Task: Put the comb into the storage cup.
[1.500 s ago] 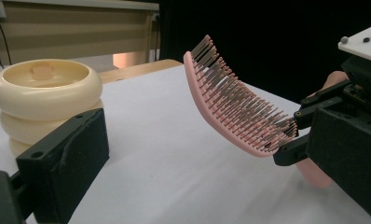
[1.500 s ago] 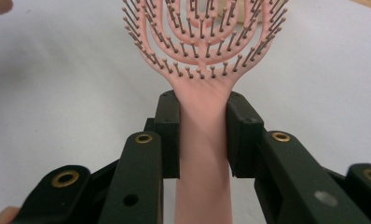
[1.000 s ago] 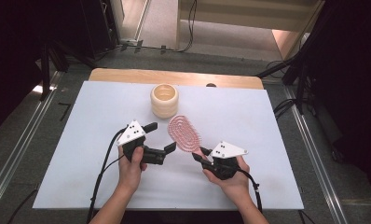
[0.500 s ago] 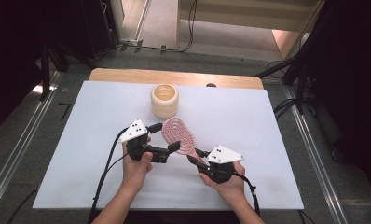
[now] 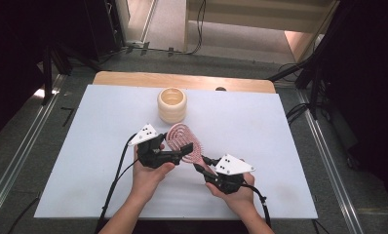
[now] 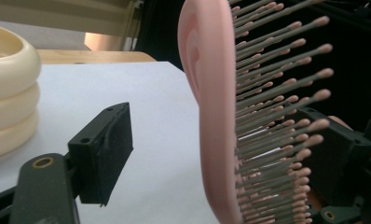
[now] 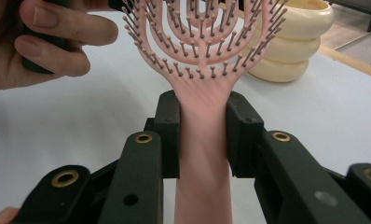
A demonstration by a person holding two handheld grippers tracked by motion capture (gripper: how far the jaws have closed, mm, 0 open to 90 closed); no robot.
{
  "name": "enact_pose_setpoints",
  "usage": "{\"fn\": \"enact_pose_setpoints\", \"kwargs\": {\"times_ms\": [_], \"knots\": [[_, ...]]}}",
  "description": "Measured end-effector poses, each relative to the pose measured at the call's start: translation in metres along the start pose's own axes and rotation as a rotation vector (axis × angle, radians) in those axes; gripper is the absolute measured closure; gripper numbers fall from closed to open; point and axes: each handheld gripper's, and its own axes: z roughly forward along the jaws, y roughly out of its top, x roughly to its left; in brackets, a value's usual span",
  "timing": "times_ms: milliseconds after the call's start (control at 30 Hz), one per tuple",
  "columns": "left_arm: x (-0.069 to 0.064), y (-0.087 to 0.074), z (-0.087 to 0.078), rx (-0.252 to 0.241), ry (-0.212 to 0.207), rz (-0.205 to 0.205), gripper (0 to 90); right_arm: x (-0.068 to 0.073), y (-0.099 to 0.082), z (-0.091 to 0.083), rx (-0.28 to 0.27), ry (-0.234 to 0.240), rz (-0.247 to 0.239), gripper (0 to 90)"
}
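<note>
A pink hairbrush (image 5: 181,139) hangs over the white table, its handle (image 7: 203,154) clamped between the pads of my right gripper (image 7: 203,135), which shows at the lower right of the high view (image 5: 200,165). My left gripper (image 5: 184,152) reaches in from the left with the brush head (image 6: 207,107) between its jaws. Those jaws have just been closing. The left pad (image 6: 104,151) still stands apart from the brush's smooth back. The far pad (image 6: 335,147) lies behind the bristles.
A cream ribbed bowl (image 5: 172,105) stands on the white tabletop (image 5: 85,146) just behind the brush; it also sits close by (image 6: 6,93) in the left gripper view. A wooden strip (image 5: 133,79) edges the far side. Black cables trail from both grippers toward the near edge.
The brush head and my left gripper have come together, so the head now lies between the left jaws, which have narrowed. My right gripper keeps its hold on the handle.
</note>
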Motion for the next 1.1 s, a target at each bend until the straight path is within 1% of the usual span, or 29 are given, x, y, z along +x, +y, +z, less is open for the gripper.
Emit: {"fn": "enact_pose_setpoints", "kwargs": {"times_ms": [67, 100, 200, 333, 400, 433, 500, 533, 567, 667, 733, 800, 867, 933, 967, 1000, 1033, 1067, 1100], "knots": [[0.000, 0.000, 0.000, -0.004, -0.019, -0.008, 21.3, 0.001, 0.000, 0.000, 0.000, -0.011, -0.004, 67.8], [-0.001, 0.001, 0.000, -0.007, -0.028, -0.012, 22.0, 0.002, 0.000, 0.000, 0.001, -0.009, -0.005, 67.8], [-0.003, 0.001, 0.000, -0.006, -0.039, -0.012, 26.4, 0.003, 0.000, 0.001, 0.001, -0.009, -0.010, 67.8], [-0.006, 0.002, 0.000, 0.001, -0.047, -0.001, 35.9, 0.005, 0.000, 0.002, 0.001, -0.010, -0.019, 67.8], [-0.006, 0.002, 0.000, -0.002, -0.064, -0.004, 40.3, 0.005, 0.000, 0.002, 0.000, -0.009, -0.029, 67.8], [-0.006, 0.002, 0.000, 0.002, -0.065, -0.002, 42.5, 0.006, 0.000, 0.002, -0.004, -0.014, -0.030, 67.8], [-0.006, 0.002, -0.001, 0.006, -0.067, -0.008, 46.1, 0.006, 0.000, 0.002, -0.010, -0.014, -0.029, 67.8], [-0.006, 0.002, -0.001, 0.006, -0.067, -0.008, 47.5, 0.007, 0.000, 0.002, -0.013, -0.020, -0.033, 67.8], [-0.005, 0.003, -0.001, 0.006, -0.070, -0.020, 49.1, 0.007, 0.000, 0.002, -0.014, -0.024, -0.037, 67.8], [-0.004, 0.003, -0.002, 0.003, -0.073, -0.030, 54.3, 0.008, -0.001, 0.002, -0.014, -0.041, -0.046, 67.8], [-0.004, 0.004, -0.002, 0.009, -0.076, -0.038, 54.7, 0.008, -0.002, 0.002, -0.018, -0.042, -0.044, 67.8], [-0.004, 0.005, -0.002, 0.005, -0.083, -0.045, 56.8, 0.009, -0.002, 0.003, -0.022, -0.052, -0.052, 67.7], [-0.004, 0.006, -0.004, 0.001, -0.100, -0.053, 58.7, 0.009, -0.003, 0.003, -0.033, -0.059, -0.059, 67.7], [-0.004, 0.006, -0.004, 0.003, -0.107, -0.047, 61.3, 0.010, -0.004, 0.005, -0.037, -0.054, -0.066, 67.7], [-0.005, 0.007, -0.005, 0.000, -0.119, -0.045, 61.3, 0.010, -0.004, 0.005, -0.037, -0.054, -0.066, 67.7], [-0.008, 0.008, -0.005, -0.005, -0.115, -0.012, 62.4, 0.008, -0.005, 0.006, -0.043, -0.038, -0.063, 67.5], [-0.008, 0.008, -0.005, -0.005, -0.115, -0.012, 62.6, 0.008, -0.005, 0.006, -0.043, -0.038, -0.063, 67.5], [-0.009, 0.010, -0.006, -0.005, -0.109, -0.005, 62.7, 0.006, -0.006, 0.007, -0.071, -0.021, -0.057, 65.1], [-0.009, 0.011, -0.007, -0.006, -0.104, -0.003, 62.8, 0.004, -0.006, 0.007, -0.100, -0.002, -0.056, 60.0]]}}
